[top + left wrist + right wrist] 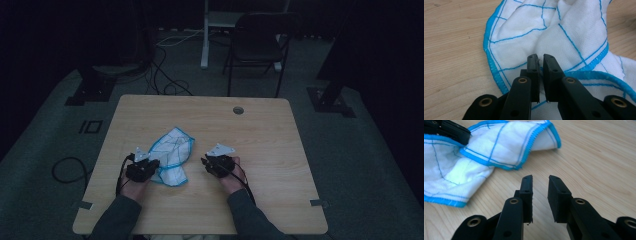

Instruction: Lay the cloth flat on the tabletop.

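A crumpled white cloth (171, 155) with blue stitched grid lines and a blue hem lies on the wooden bench (260, 135), left of centre and close to the person's side. The left tool (540, 58) sits over the cloth's near edge, its jaws drawn almost together with only a thin slit between them (no fold visibly pinched there). The right tool (540, 180) hovers over bare wood just beside the cloth, jaws parted by a modest gap, holding nothing.
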`<state>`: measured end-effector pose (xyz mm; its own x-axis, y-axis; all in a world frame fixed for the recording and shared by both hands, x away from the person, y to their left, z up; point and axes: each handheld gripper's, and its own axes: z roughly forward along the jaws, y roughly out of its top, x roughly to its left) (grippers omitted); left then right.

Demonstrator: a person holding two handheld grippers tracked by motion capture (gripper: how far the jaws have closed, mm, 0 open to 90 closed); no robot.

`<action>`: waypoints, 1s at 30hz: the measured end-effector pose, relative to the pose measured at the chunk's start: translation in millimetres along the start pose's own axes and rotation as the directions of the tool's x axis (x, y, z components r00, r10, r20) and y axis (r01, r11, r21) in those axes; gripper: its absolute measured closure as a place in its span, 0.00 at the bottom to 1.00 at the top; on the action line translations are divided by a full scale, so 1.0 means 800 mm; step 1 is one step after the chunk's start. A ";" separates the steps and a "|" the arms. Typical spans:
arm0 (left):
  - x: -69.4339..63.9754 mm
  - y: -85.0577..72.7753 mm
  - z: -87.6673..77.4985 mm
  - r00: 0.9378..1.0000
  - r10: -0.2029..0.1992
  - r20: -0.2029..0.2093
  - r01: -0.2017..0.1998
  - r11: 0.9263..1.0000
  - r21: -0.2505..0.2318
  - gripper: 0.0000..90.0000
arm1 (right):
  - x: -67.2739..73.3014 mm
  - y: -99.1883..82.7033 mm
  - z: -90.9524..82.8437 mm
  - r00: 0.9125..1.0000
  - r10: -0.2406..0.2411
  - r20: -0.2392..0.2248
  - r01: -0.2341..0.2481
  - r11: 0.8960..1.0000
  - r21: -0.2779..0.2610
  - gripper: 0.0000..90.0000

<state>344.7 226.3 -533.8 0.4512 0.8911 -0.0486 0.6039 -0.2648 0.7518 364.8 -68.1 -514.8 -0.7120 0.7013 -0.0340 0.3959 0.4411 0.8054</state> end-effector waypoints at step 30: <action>-0.009 -0.002 -0.015 0.997 -0.005 0.077 0.013 0.994 -0.108 0.86 | -0.020 0.031 0.035 0.992 0.036 -0.121 -0.043 0.998 -0.051 1.00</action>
<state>332.8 224.7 -526.9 0.4978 0.8612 -0.1027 0.5351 -0.2118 0.8178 402.4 -52.8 -510.8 -0.7620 0.6441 0.0671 0.3958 0.3813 0.8354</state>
